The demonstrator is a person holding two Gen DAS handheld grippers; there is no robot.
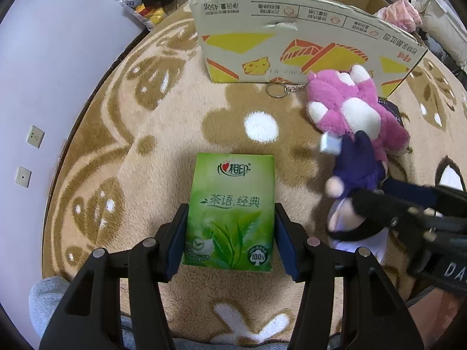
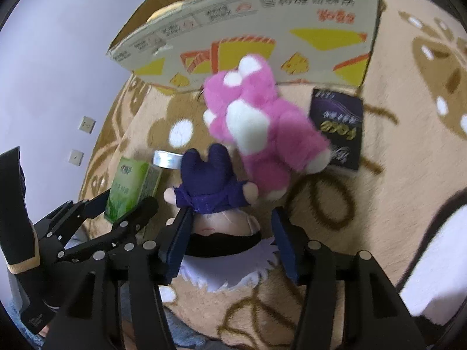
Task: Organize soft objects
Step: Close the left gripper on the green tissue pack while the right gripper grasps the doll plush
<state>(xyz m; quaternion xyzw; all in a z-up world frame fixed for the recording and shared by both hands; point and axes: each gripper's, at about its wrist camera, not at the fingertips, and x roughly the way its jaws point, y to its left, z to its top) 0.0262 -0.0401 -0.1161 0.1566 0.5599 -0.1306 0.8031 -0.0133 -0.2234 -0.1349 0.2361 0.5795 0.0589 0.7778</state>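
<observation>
The left gripper (image 1: 230, 230) had its two pads pressed against the sides of a green tissue pack (image 1: 230, 213), which stood on the patterned rug (image 1: 140, 157) near the rug's near edge; in the right wrist view the same pack (image 2: 131, 186) showed at the left, clamped in the left gripper (image 2: 128, 204). Just right of the pack lay a small silver roll (image 2: 166, 159), touching the feet of a purple doll (image 2: 210, 180). The right gripper (image 2: 230, 239) was partly open, its pads on either side of the doll's head; the left pad touched the head, but whether the right pad did could not be told. In the left wrist view the doll (image 1: 359, 169) lay right of the pack, with the right gripper (image 1: 379, 213) over its lower part. Beyond the doll, a pink plush (image 2: 256, 125) lay against it, reaching toward the cardboard box (image 2: 262, 29) that stood open at the rug's far edge. A key ring (image 1: 275, 90) on a chain lay at the foot of the box, left of the plush (image 1: 350, 108). Right of the plush lay a dark packet (image 2: 338, 128), flat on the rug.
</observation>
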